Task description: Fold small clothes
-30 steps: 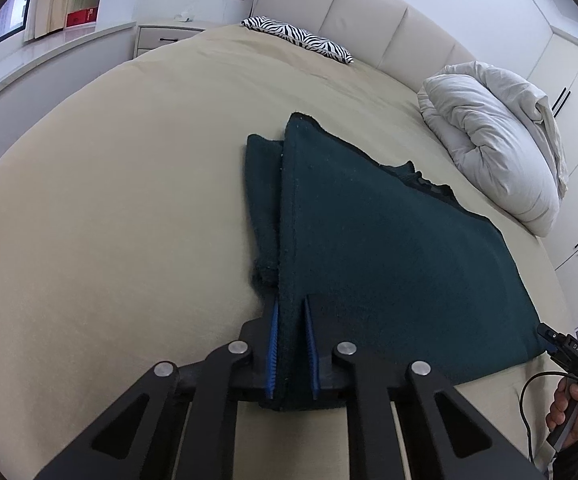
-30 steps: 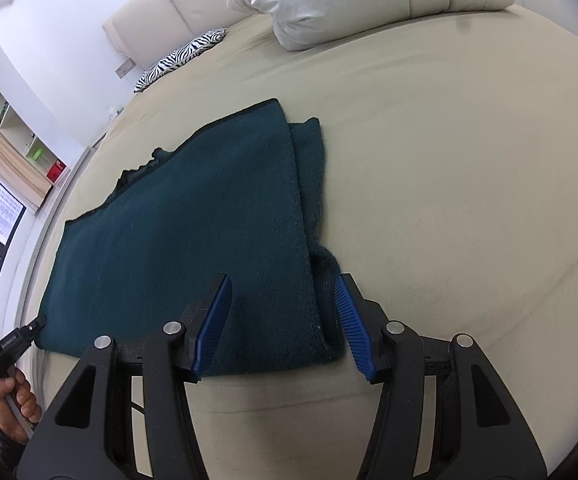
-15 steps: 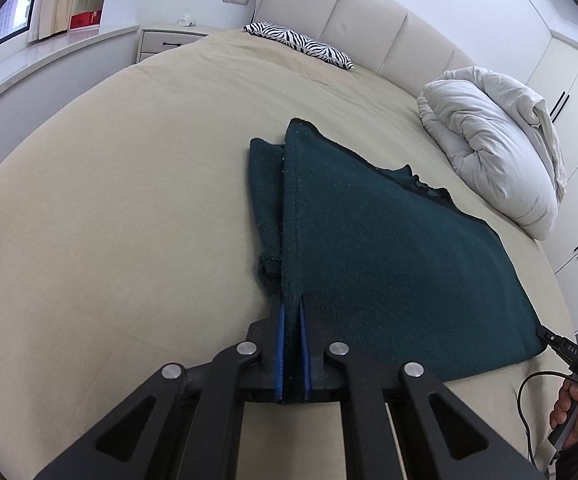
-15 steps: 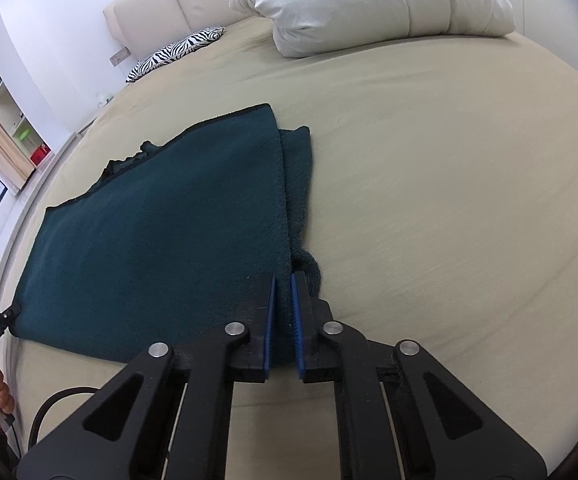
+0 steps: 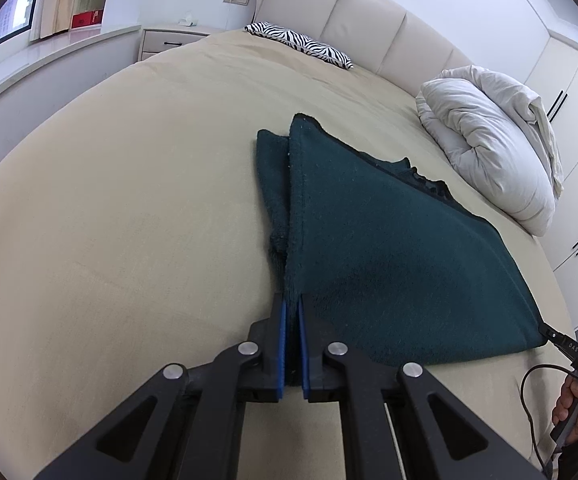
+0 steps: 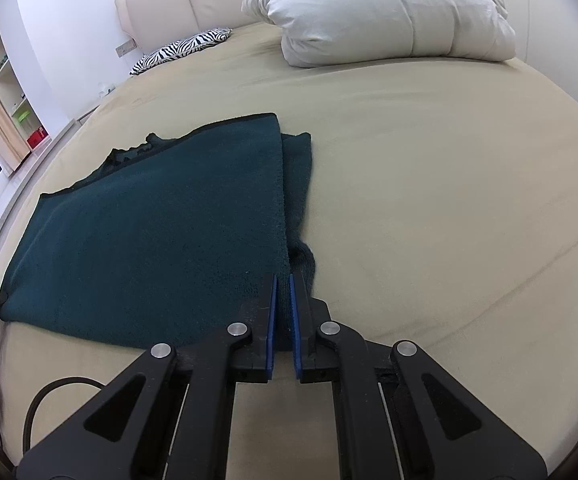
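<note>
The dark green garment [image 5: 389, 248] lies flat on the bed [image 5: 129, 200], its near corners caught between the tips of both tongs. Left tongs [image 5: 292, 312] pinch one corner, right tongs [image 6: 283, 292] the other, pads pressed together on cloth. The risk, likely: each bite looks shallow, so a quick lift could slip a corner free, or drag the tucked sleeve [image 6: 299, 184] loose beside the right tongs.

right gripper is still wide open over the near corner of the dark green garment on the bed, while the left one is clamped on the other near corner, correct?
Not quite. In the right wrist view the right gripper is shut on the dark green garment, its blue pads pinching the near corner. The rest holds: the left gripper is clamped on the other near corner, with the garment lying on the bed.
</note>
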Available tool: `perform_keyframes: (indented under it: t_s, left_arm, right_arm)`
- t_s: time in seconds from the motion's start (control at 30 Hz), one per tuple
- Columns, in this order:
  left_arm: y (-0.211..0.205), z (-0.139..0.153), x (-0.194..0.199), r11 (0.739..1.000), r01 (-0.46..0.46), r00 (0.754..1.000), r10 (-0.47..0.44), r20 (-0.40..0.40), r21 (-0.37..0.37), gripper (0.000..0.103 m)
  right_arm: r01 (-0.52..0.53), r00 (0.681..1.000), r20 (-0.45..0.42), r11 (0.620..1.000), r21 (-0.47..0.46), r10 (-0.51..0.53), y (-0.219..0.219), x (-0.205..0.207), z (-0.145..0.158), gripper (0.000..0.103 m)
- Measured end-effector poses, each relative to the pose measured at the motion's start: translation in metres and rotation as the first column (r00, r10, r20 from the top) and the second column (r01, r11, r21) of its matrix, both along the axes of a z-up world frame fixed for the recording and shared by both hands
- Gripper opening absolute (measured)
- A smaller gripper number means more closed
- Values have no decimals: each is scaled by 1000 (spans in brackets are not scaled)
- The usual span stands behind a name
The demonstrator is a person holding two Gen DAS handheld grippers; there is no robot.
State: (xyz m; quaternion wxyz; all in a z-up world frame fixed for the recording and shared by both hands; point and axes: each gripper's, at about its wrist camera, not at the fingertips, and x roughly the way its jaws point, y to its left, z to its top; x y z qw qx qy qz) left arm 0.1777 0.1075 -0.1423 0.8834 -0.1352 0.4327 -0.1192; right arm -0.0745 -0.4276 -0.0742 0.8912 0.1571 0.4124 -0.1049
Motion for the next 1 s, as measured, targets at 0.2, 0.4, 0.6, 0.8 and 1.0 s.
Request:
perform_keyframes:
  t_s: [0.2,0.4,0.6,0.8,1.0]
  left_arm:
    - [3,-3,-10,1000,6,1000,-6,3,8,6]
    - [4,-8,-8,1000,-5,1000,5,-8,-4,6]
    - [6,-8,-6,1000,-3,1000,3,-18,-14,6]
    - [9,-7,-3,1000,1,1000,-1,-22,-14,6]
    - [10,-8,-3,1000,4,1000,-4,-22,-11,6]
  right_arm:
    - [0,1000,-1,1000,10,0,1,-3,-3,5]
    - [-6,999,-31,1000,19,7,-2,-1,-13,5]
    - [1,1000,-25,999,33,0,-1,-8,-18,5]
    - [10,1000,-26,999,51,-9,-2,-10,-21,5]
    - [23,999,-26,998,56,-22,-1,-16,-21,5]
